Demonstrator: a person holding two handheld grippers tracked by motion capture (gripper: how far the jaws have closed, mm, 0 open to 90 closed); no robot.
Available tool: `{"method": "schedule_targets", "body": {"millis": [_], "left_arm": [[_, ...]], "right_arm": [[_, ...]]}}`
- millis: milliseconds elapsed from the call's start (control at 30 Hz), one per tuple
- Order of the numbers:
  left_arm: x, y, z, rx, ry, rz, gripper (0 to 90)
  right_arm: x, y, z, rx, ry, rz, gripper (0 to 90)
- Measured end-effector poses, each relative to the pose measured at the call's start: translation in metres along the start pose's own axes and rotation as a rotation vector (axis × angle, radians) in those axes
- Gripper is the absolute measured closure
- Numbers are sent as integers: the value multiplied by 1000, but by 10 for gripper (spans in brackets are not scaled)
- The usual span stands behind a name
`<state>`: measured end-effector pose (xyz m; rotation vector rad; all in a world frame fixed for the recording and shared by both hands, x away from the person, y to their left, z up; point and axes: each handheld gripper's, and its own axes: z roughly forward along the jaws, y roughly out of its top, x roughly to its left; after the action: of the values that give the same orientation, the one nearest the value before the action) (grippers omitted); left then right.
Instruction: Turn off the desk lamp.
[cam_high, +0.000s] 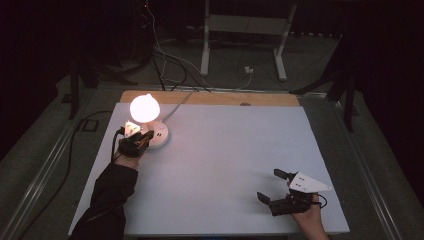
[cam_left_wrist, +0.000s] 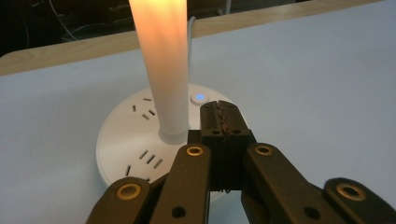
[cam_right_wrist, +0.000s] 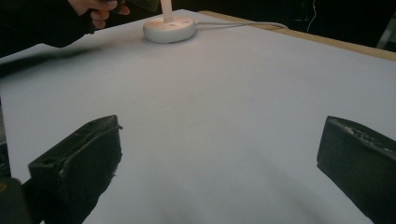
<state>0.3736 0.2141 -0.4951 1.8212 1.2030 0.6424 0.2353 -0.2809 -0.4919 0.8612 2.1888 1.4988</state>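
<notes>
A lit lamp with a glowing round shade (cam_high: 144, 107) stands on a round white base (cam_high: 159, 134) at the table's far left. The base (cam_left_wrist: 126, 135) carries socket slots, a bright stem (cam_left_wrist: 163, 60) and a small button (cam_left_wrist: 199, 97) lit blue. My left gripper (cam_left_wrist: 223, 109) is shut with nothing between its jaws. Its tips hover over the base just in front of that button; whether they touch it I cannot tell. In the high view the left gripper (cam_high: 146, 136) sits at the base's left side. My right gripper (cam_high: 269, 185) rests open near the front right, pointing toward the lamp base (cam_right_wrist: 169, 29).
A white sheet (cam_high: 225, 150) covers the table, with a wooden strip (cam_high: 210, 97) along the far edge. The lamp's white cable (cam_right_wrist: 243, 24) runs off the back. Beyond the table stand a white desk frame (cam_high: 205, 45) and floor cables (cam_high: 165, 55).
</notes>
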Motion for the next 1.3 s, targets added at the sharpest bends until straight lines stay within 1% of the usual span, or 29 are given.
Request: {"method": "schedule_targets", "body": {"millis": [267, 533, 700, 867, 933, 1000, 1233, 1300], "left_arm": [[2, -6, 5, 7, 3, -3, 900], [0, -10, 10, 33, 8, 24, 900], [0, -11, 12, 39, 5, 24, 900], [-1, -12, 14, 50, 5, 35, 900], [-1, -12, 15, 49, 2, 33, 900], [-1, -13, 16, 58, 4, 41, 900], [-1, -13, 17, 62, 0, 50, 900], [0, -13, 17, 64, -9, 35, 900]], "right_arm": [[0, 0, 0, -2, 2, 3, 0], [0, 0, 0, -1, 3, 2, 0], [0, 0, 0, 0, 3, 3, 0], [0, 0, 1, 4, 4, 5, 0], [0, 0, 1, 5, 5, 6, 0], [0, 0, 1, 5, 5, 4, 0], [0, 0, 1, 6, 5, 6, 0], [0, 0, 1, 6, 4, 4, 0]]}}
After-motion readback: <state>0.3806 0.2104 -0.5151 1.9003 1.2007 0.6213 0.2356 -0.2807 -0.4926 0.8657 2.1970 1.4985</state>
